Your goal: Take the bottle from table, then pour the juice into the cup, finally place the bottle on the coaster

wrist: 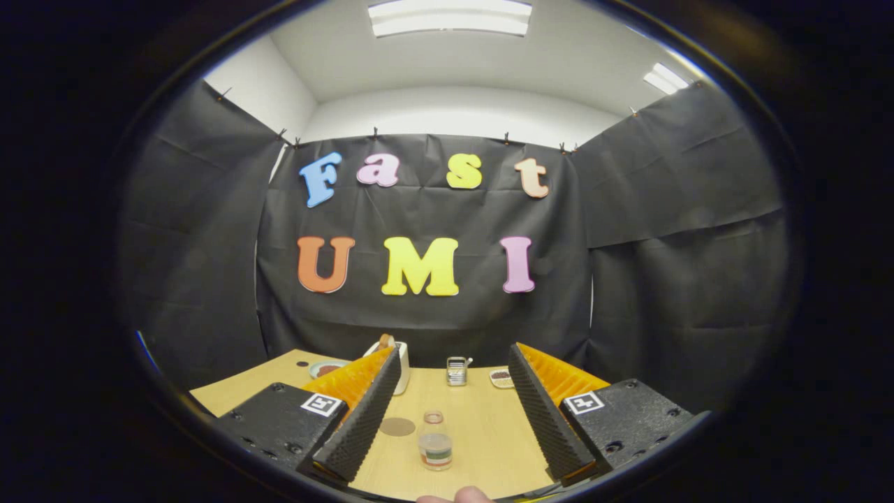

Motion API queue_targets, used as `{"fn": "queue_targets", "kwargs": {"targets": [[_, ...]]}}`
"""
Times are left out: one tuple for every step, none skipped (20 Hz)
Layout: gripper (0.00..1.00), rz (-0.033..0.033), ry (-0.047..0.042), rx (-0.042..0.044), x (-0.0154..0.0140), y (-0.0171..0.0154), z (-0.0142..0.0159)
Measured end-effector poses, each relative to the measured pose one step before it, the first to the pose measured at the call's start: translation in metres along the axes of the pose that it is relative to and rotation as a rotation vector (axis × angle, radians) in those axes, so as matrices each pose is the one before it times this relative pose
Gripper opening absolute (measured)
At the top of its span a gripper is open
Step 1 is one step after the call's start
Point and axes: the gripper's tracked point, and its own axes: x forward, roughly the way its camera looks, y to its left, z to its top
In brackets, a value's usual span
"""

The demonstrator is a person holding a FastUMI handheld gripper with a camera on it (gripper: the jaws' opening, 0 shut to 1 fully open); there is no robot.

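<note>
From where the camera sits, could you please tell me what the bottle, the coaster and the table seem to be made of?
Bottle: clear, glossy, probably plastic or glass; the table shows through it, with a label band low down. Coaster: flat, matte brown disc, perhaps cork or felt. Table: light wood-look top, smooth, faint grain. The tongs stand open, the bottle between them.

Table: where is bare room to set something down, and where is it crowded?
Bare wood lies on the table between the bottle and the right finger. The far edge is crowded: white cup, metal holder, small dishes. The gripper is open.
</note>
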Motion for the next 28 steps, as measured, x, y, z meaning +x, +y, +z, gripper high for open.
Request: {"fn": "queue_targets", "kwargs": {"targets": [[1.0,0.00301,0.00233,0.00138,0.00026,0.00089,-0.00171],[1.0,0.00592,0.00334,-0.00012,0.00049,0.00177,-0.00176],[1.0,0.00293,0.00362,-0.00068,0.00084,0.0004,-0.00241],[1.0,0.00048,0.00169,0.00042,0.00084,-0.00015,-0.00158],[1.0,0.00009,0.0,0.00095,0.00036,-0.00017,-0.00204],[1.0,0.00121,-0.00133,0.00292,0.0003,-0.0001,-0.00183],[1.0,0.01161,-0.00699,0.00982,0.0017,0.00307,-0.00239],[1.0,0.01326,0.00206,0.00695,0.00187,0.00429,-0.00599],[1.0,0.00711,0.00098,-0.0042,0.00133,0.00121,-0.00821],[1.0,0.00171,0.00381,-0.01089,0.00237,-0.00042,-0.00765],[1.0,0.00209,0.00008,-0.00536,0.00254,-0.00022,-0.00812],[1.0,0.00144,0.00292,-0.00113,0.00216,0.00037,-0.00795],[1.0,0.00194,0.00258,0.00038,0.00199,0.00092,-0.00958],[1.0,0.00243,0.00702,-0.00065,0.00236,0.00085,-0.01163],[1.0,0.00139,0.01395,-0.00254,0.00211,-0.00052,-0.01465],[1.0,-0.00325,0.00699,-0.00573,0.00272,-0.00066,-0.0128],[1.0,-0.00301,-0.00071,-0.01091,0.00323,-0.00134,-0.01081],[1.0,-0.00428,0.01053,-0.00861,0.00283,-0.00096,-0.01384],[1.0,0.00294,0.01782,0.0088,0.0043,0.00024,-0.01837],[1.0,0.00697,0.01851,0.00604,0.00367,0.00209,-0.01508],[1.0,0.00552,0.02223,0.0017,0.00487,0.0008,-0.01729],[1.0,0.01343,0.01748,0.00819,0.00407,0.00123,-0.01433],[1.0,0.00837,0.01073,0.01062,0.0039,0.00084,-0.01126],[1.0,-0.0011,0.01254,0.00308,0.00399,-0.00217,-0.01188],[1.0,-0.00351,0.01503,-0.00657,0.0062,-0.00189,-0.01275],[1.0,-0.00665,0.01533,-0.00881,0.00555,-0.00235,-0.01054],[1.0,-0.00403,0.01243,-0.0036,0.0056,-0.00115,-0.00914],[1.0,-0.00417,0.01243,0.00298,0.00523,-0.00111,-0.00661]]}}
